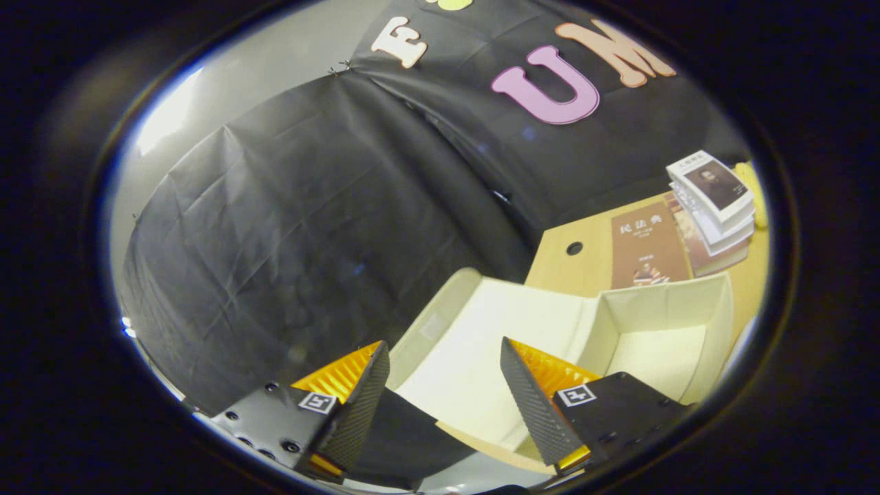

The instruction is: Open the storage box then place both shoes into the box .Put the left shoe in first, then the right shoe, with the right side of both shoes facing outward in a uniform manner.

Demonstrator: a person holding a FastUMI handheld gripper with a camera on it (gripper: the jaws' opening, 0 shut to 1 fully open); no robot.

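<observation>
The cream storage box [660, 344] sits on the wooden table with its lid [495, 337] swung back and lying flat, so the inside shows bare. My gripper [440, 371] hangs above the lid's near edge, tilted, with both fingers wide apart and nothing between them. The lid lies just ahead of the fingers and the box's cavity lies beyond the right finger [529, 399].
A wooden table [591, 265] with a round cable hole carries a brown book [646, 247] lying flat and a stack of books [715, 203] behind the box. A yellow object [753, 189] peeks out past the stack. The black cloth wall hangs close on the left.
</observation>
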